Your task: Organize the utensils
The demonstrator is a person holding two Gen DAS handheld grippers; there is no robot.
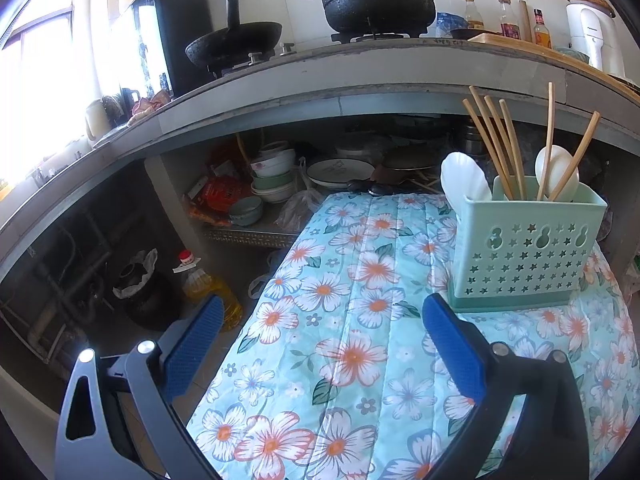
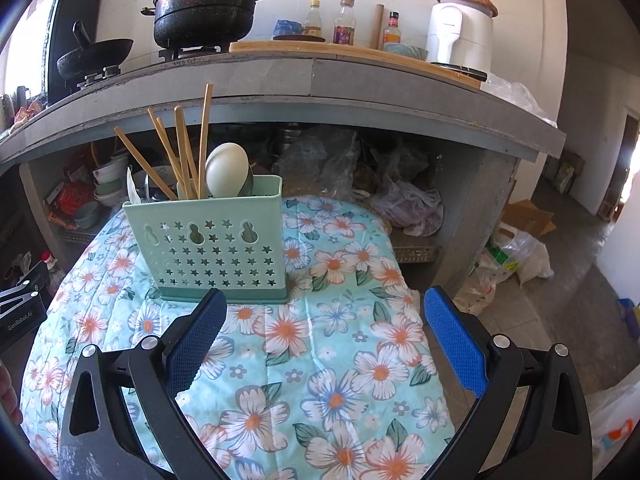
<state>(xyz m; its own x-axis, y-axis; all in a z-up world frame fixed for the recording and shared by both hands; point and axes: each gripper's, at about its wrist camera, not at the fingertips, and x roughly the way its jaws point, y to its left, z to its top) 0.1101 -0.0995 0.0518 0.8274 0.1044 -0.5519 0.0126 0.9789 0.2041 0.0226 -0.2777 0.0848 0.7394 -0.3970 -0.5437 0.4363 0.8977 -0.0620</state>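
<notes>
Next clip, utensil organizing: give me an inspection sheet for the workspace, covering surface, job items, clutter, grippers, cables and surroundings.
Surface: light blue floral quilted cloth covering the table, no loose utensils on it.
Job's things: pale green perforated plastic utensil holder standing upright on the cloth; wooden chopsticks and white plastic spoons stand in it.
Clutter: nothing seen on the cloth.
Grippers: left gripper open and empty; right gripper open and empty, both short of the holder.
Cables: nothing seen.
Surroundings: grey concrete counter behind with a black stockpot, black wok, bottles and a white appliance; bowls and bags underneath.
</notes>
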